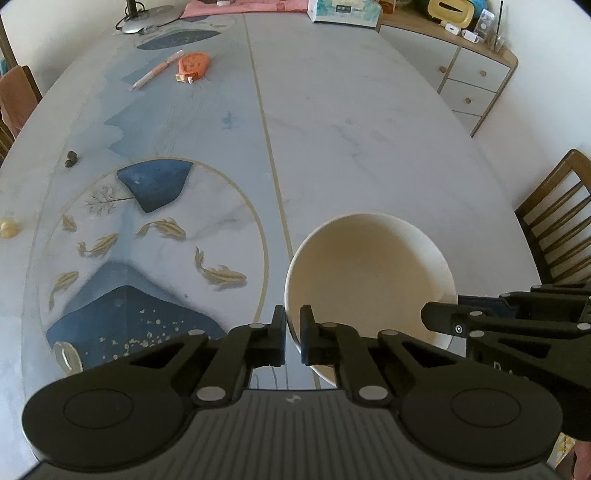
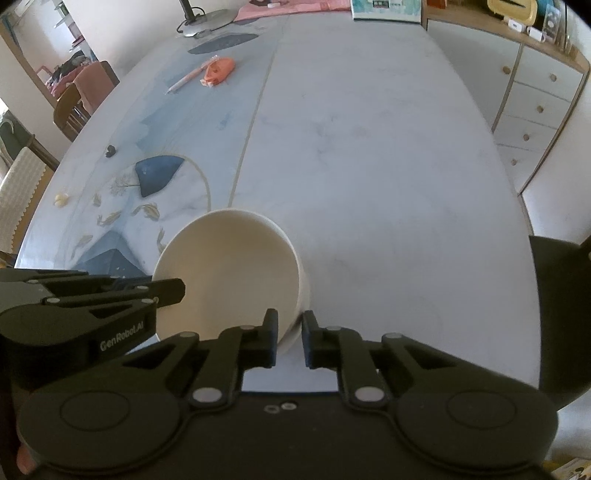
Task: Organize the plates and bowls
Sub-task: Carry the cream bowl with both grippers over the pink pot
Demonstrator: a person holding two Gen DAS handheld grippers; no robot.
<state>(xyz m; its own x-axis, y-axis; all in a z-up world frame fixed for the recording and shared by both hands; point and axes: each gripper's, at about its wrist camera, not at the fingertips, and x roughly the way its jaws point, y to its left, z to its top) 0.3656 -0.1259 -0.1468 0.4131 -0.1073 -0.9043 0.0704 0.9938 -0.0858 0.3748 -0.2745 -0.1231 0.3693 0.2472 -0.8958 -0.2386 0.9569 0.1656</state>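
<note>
A cream bowl (image 1: pixel 369 280) is held between both grippers above the near part of the table; it also shows in the right wrist view (image 2: pixel 229 273). My left gripper (image 1: pixel 293 332) is shut on the bowl's left rim. My right gripper (image 2: pixel 289 332) is shut on the bowl's right rim. The right gripper shows in the left wrist view (image 1: pixel 443 317) at the bowl's right edge, and the left gripper shows in the right wrist view (image 2: pixel 166 291) at the bowl's left edge. No plates are in view.
The oval table (image 1: pixel 351 122) has a blue fish pattern on its left half. A pink pen (image 1: pixel 157 70) and an orange tape dispenser (image 1: pixel 192 66) lie far left. A tissue box (image 1: pixel 343 11) stands at the far end. A cabinet (image 1: pixel 469 74) and chair (image 1: pixel 557 218) stand right.
</note>
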